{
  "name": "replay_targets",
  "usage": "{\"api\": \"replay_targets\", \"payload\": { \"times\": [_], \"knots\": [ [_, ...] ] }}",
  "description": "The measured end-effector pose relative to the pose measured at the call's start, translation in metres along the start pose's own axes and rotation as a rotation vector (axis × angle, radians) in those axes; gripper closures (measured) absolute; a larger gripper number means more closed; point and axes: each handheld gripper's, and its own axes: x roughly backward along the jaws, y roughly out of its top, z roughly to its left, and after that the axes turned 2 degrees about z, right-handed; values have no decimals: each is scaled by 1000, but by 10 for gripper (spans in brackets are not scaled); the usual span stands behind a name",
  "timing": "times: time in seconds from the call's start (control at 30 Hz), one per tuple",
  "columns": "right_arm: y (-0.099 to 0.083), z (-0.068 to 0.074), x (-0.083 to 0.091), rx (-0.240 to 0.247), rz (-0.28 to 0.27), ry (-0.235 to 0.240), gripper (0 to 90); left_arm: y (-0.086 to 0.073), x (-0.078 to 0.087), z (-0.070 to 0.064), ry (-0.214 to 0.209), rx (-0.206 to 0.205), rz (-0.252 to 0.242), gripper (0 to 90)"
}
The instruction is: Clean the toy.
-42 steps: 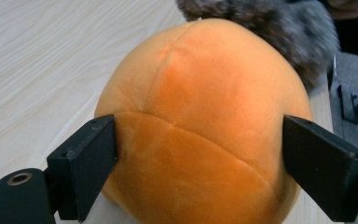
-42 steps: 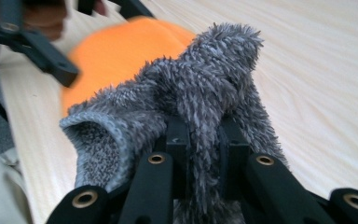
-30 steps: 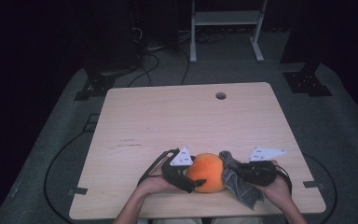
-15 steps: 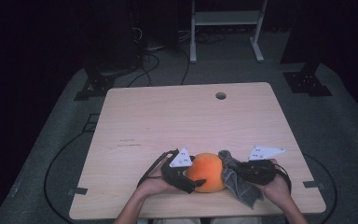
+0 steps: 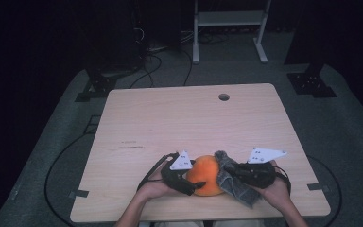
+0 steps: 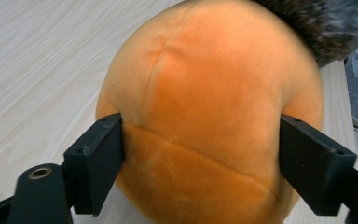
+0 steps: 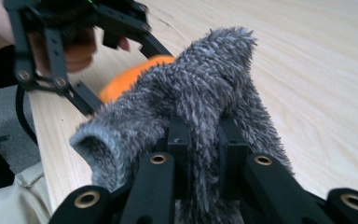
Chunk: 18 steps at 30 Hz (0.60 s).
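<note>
Your left gripper [image 5: 185, 182] sits at the near edge of the table [image 5: 179, 123], at about 6 o'clock on the tabletop in the high view. Its jaws are spread wide and press against both flanks of the orange plush ball [image 5: 204, 175]; in the left gripper view the ball [image 6: 205, 116] sits between the two black jaws, one at 8 o'clock and one at 4 o'clock, each in contact with the fabric. A seam runs across the ball's face.

Your right gripper [image 5: 238, 172] lies just beside the ball at its 3 o'clock side in the high view. Its jaws are nearly closed and pinch a fold of the grey fuzzy cloth [image 5: 234, 182]. In the right gripper view the cloth [image 7: 191, 107] rises from between the jaws and drapes toward 10 o'clock, where it touches the ball [image 7: 135, 77]. The left gripper [image 7: 81, 95] shows beyond it at 10 o'clock.

In the high view the cloth covers the ball's right flank and hangs toward 5 o'clock. Both hands rest at the table's near edge. A round hole [image 5: 224, 97] lies at 12 o'clock on the table, well apart from the work.
</note>
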Motion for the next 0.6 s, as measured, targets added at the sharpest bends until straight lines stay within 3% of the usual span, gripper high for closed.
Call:
{"api": "replay_targets", "payload": {
  "times": [0.2, 0.33, 0.4, 0.5, 0.6],
  "knots": [
    [-21, -25, -2, -117, 65, 9, 780, -1, 1, 1, -1, 18, -1, 204],
    [-24, -30, -4, -113, 119, -32, 783, -3, 2, 3, -9, 32, -7, 203],
    [-18, -27, 1, -99, 94, -34, 785, -2, 2, 2, 1, 28, -1, 201],
    [-1, -12, 11, -58, 5, 9, 785, 0, -3, -2, 18, 26, -16, 199],
    [10, 2, 7, 13, 7, 12, 784, 4, -3, -5, 16, 22, -34, 175]
  ]
}}
